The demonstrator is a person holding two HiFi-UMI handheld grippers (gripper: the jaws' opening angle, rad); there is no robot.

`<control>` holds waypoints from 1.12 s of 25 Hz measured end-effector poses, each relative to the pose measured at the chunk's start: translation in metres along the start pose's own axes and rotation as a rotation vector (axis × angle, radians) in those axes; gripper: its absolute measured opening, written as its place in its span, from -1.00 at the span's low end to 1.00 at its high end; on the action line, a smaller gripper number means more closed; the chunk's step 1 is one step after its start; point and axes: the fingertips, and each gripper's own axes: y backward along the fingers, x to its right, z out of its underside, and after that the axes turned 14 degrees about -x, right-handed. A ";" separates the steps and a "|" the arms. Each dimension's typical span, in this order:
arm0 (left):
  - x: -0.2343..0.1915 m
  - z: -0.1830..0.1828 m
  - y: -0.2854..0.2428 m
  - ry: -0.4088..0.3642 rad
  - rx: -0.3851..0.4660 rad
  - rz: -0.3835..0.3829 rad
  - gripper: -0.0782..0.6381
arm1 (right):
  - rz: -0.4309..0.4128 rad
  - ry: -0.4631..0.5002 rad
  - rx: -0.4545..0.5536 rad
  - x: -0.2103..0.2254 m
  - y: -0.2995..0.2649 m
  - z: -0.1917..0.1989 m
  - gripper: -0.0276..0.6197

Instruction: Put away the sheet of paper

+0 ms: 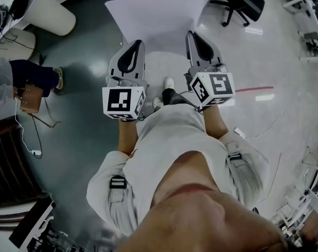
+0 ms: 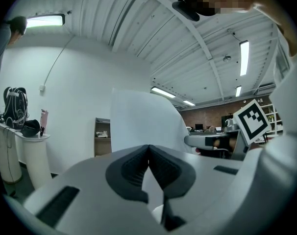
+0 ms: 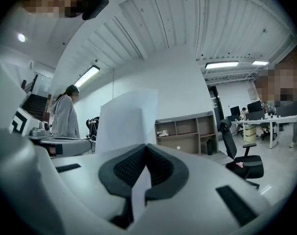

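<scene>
Left tongs (image 2: 148, 148), right tongs (image 3: 147, 146) both clamp paper sheet (image 1: 154, 20) over glossy floor (image 1: 80, 62); shelves (image 3: 183, 131) beyond.

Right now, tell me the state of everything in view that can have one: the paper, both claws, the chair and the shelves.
sheet of paper: held up off the floor, pinched at its near edge by both claws
left claw: shut on the sheet
right claw: shut on the sheet
office chair: upright, nobody in it
shelf unit: open-fronted, a few items inside
</scene>
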 end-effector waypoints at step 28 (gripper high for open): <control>-0.040 -0.045 -0.127 0.000 -0.014 -0.082 -0.72 | -0.108 -0.037 0.001 0.082 -0.117 -0.045 -0.86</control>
